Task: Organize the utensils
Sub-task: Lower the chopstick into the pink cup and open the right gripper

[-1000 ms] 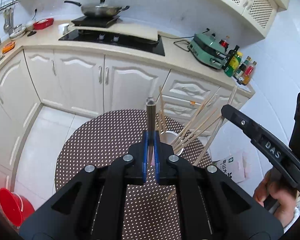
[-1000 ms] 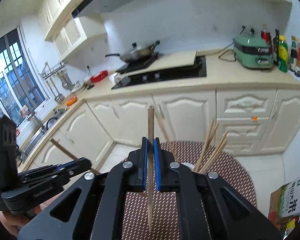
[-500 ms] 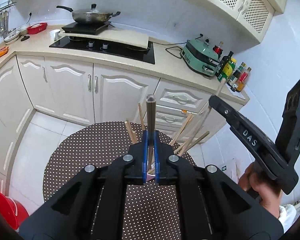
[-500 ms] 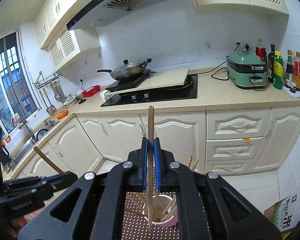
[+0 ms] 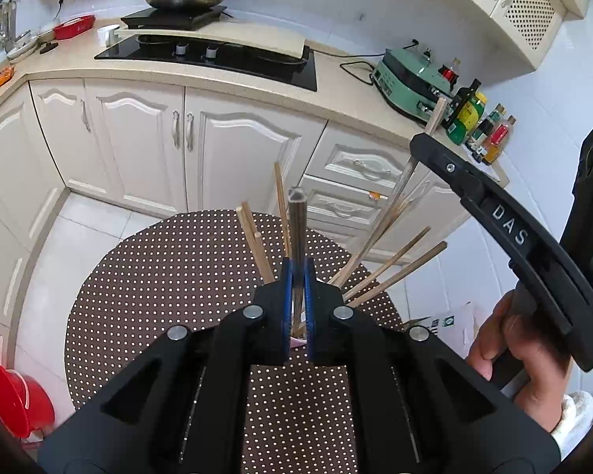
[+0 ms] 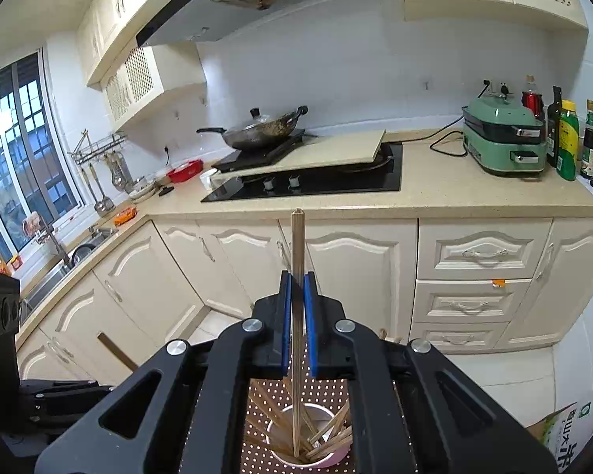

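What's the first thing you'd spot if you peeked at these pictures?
Each hand-held gripper is shut on a chopstick: the right hand-held gripper holds a pale chopstick upright over a white cup bristling with more sticks on the dotted table. Behind, a lidded wok sits on the stove, and a green cooker stands at the right.

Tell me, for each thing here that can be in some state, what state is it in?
Left gripper: shut on a dark chopstick.
Right gripper: shut on a light chopstick, lower end in the cup.
Cup: upright, holding several chopsticks.
Wok: lid on.
Cabinet doors: closed.
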Demonstrator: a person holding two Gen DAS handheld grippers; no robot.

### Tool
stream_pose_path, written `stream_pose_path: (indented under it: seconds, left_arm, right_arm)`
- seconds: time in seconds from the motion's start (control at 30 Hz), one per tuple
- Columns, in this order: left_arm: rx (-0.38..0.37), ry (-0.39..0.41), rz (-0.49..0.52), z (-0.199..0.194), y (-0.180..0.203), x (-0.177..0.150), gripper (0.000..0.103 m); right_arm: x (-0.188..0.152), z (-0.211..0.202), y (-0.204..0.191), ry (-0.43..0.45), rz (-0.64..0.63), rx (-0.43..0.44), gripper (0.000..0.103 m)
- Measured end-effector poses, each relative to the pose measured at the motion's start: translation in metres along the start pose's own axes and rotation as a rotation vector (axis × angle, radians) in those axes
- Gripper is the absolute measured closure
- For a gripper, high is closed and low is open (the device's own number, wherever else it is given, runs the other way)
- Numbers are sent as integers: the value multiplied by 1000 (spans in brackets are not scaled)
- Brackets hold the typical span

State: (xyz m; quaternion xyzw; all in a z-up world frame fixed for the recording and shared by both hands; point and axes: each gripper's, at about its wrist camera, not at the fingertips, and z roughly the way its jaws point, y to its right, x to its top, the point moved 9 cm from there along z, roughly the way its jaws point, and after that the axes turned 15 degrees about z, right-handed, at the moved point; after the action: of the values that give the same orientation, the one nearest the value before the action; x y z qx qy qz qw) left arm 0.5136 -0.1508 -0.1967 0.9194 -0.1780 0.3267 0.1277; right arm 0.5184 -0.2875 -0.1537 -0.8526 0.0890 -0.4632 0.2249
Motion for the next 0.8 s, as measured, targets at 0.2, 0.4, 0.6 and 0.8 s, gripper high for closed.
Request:
stream_pose_path:
  seconds: [0.2,0.4,0.6,0.8]
  left_arm:
    - [-8,-37,11,14,6,-10,97]
    - [-10,-63,5,22,9,-21,97]
    - [-4,-67,-4,23,9,-28,97]
    - [13,-67,3,23,12,-32,96]
  right_arm:
    - [-22,2,4,-28,-29,-13,98]
    - [-36,-5,14,-36,-24,-27,98]
    - [-50,-13,24,-41,-1,-40,98]
    - [-67,-12,32,-71,15,-55,97]
